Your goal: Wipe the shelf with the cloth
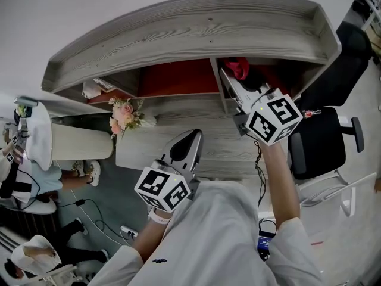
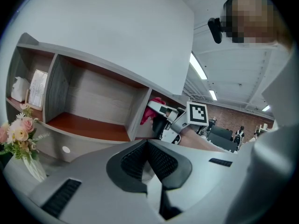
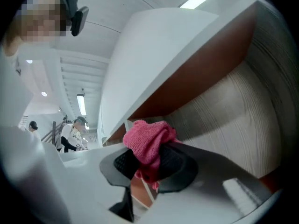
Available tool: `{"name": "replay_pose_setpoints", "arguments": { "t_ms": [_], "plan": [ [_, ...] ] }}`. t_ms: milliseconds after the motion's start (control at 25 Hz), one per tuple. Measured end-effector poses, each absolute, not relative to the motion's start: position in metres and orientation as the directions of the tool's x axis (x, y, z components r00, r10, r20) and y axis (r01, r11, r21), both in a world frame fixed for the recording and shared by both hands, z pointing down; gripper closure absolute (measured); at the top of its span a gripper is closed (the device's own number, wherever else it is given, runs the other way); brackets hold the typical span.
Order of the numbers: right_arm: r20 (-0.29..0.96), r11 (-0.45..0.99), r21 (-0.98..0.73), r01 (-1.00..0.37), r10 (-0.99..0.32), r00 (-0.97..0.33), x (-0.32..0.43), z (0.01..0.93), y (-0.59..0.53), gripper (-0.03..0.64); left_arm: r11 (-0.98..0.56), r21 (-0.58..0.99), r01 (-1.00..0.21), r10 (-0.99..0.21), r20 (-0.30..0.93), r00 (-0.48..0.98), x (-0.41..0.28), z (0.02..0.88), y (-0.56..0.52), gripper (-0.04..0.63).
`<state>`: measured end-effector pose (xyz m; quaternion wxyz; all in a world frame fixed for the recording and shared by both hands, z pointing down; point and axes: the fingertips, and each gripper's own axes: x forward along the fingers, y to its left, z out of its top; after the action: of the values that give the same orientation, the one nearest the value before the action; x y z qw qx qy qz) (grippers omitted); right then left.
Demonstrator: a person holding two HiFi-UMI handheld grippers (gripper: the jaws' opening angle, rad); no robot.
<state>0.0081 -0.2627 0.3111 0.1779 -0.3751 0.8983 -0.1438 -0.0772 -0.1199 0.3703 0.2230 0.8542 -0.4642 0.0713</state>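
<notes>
**Entry: cloth at the shelf, right compartment, wipe in hand**

Item 1. Cloth: pink knit, bunched. It sits at one o'clock in my head view, inside the mouth of the shelf's right compartment. It is pinched between the jaws of the right gripper, which are clamped on its lower folds while the rest bulges out above them.

Item 2. Shelf: grey wood-grain unit with red-brown compartment floors. From the right gripper view, the cloth is close to the grey back wall. I cannot tell whether it touches any surface.

Item 3. Left gripper: at six o'clock in my head view, held back from the shelf. Its jaws are together with nothing between them, and it points toward the middle compartment, which is bare.

Item 4. Surroundings: flowers at nine o'clock on the ledge below the shelf, papers in the left compartment, office chair at three o'clock.

Step, as I judge it: the wipe of the right compartment is beginning or under way, and the other compartments are not yet attended to.

Next move calls for: pressing the cloth flat to the compartment floor and sweeping it side to side. I would keep the grip firm so the bunched cloth does not slip out, and keep the jaw tips off the wood.
</notes>
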Motion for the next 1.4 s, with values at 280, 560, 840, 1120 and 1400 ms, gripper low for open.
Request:
{"name": "replay_pose_setpoints", "arguments": {
  "t_ms": [280, 560, 840, 1120, 1400],
  "plan": [
    [-0.327, 0.726, -0.347, -0.594, -0.687, -0.649, 0.012, 0.277, -0.271, 0.52, -0.476, 0.313, -0.822, -0.757, 0.329, 0.565, -0.074, 0.37, -0.121, 0.594],
    [-0.28, 0.671, -0.332, -0.663, -0.742, -0.61, 0.011, 0.294, -0.316, 0.52, -0.465, 0.303, -0.832, -0.766, 0.333, 0.55, -0.079, 0.367, -0.124, 0.594],
    [-0.19, 0.644, -0.292, -0.707, -0.763, -0.617, 0.009, 0.324, -0.343, 0.52, -0.462, 0.3, -0.835, -0.765, 0.341, 0.546, -0.08, 0.368, -0.127, 0.594],
    [-0.094, 0.612, -0.3, -0.732, -0.782, -0.616, 0.007, 0.364, -0.346, 0.522, -0.473, 0.299, -0.829, -0.755, 0.347, 0.556, -0.071, 0.37, -0.125, 0.594],
    [0.124, 0.556, -0.311, -0.771, -0.78, -0.613, 0.003, 0.428, -0.354, 0.523, -0.474, 0.299, -0.828, -0.747, 0.361, 0.558, -0.07, 0.374, -0.122, 0.594]
  ]
}}
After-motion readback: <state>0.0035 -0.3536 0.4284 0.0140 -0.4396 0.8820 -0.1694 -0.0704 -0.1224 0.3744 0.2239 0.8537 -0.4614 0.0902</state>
